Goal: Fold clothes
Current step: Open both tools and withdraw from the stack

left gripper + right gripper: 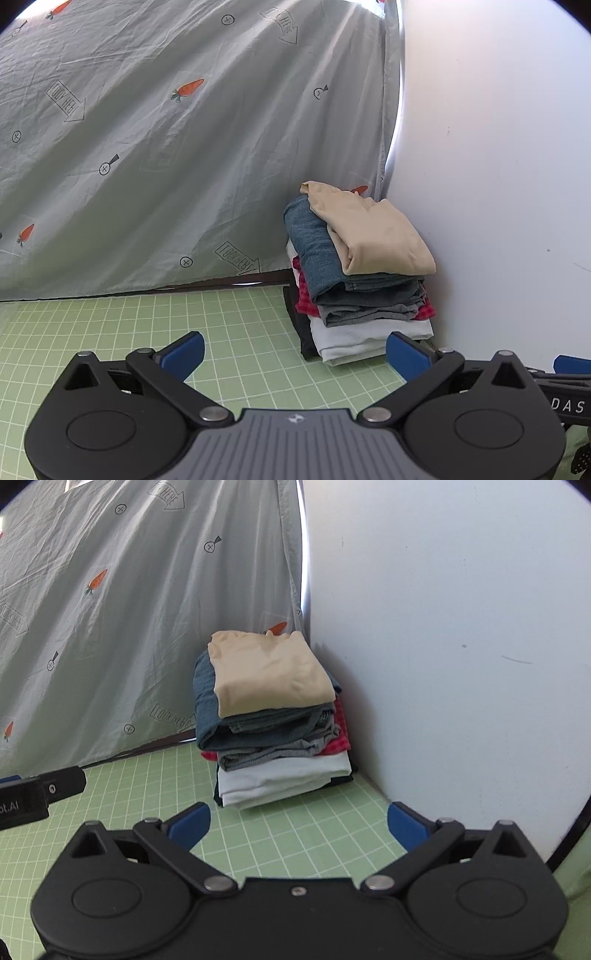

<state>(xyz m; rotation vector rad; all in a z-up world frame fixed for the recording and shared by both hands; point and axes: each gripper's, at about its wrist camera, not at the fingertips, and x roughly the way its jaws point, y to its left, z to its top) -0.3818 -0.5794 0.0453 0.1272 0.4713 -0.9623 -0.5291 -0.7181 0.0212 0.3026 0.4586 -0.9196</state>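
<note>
A neat pile of folded clothes is seen in the corner, on the green mat with white grid lines that covers the desk. The pile is pressed close to the white wall and sits in front of a hanging grey sheet printed with orange carrots.

The left tongs are held wide apart, and nothing is gripped. The right tongs are held wide apart too, with nothing between them.

From the left tongs, the pile lies ahead and off to the right. From the right tongs, it lies almost straight ahead, a little to the left. The right tongs seem better lined up with it, so they may be the nearer ones. The long side of the pile seems to run away from the tongs, toward the sheet.

About six folded layers can be counted: tan on top, then blue, grey, red checked, white, and black at the bottom. One pile is seen, and two tongs. No unfolded clothes are clearly seen.
</note>
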